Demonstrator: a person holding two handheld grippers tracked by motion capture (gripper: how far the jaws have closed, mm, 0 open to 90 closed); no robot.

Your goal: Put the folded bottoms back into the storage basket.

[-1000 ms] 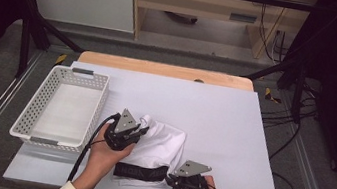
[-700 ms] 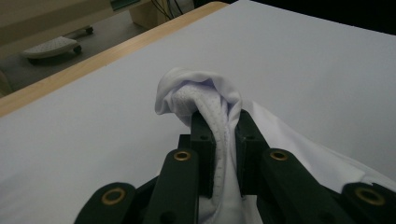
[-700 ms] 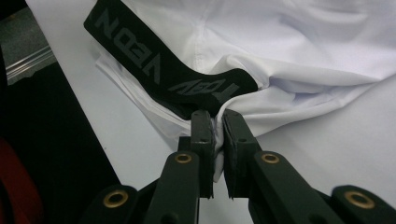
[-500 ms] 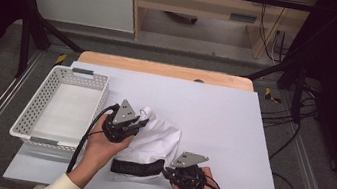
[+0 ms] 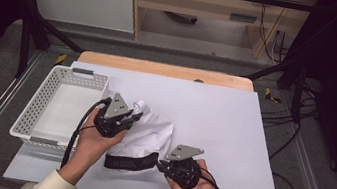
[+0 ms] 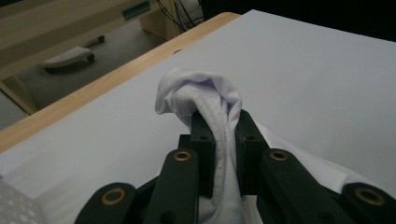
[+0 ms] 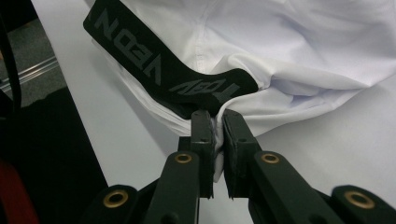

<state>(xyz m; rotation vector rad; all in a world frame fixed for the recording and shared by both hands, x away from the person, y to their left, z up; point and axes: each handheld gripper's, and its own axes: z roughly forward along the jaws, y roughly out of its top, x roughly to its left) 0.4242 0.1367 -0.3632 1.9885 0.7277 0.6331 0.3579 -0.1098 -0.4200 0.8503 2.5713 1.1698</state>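
White underwear point(image 5: 148, 134) (black lettered waistband point(image 5: 128, 163)) lies on the white table point(image 5: 232, 129) beside the basket point(image 5: 61, 106). Left gripper point(image 5: 133, 117) pinches bunched fabric; right gripper point(image 5: 162, 166) pinches the waistband edge.

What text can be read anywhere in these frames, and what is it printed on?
"VEON": grey letters, seen upside down in the right gripper view, on the black waistband of the white garment; the reading is likely, not certain.
A second word beside it on the folded part of the waistband: too creased to read.
The same lettering in the high view: too blurred to read.
No other text is legible.
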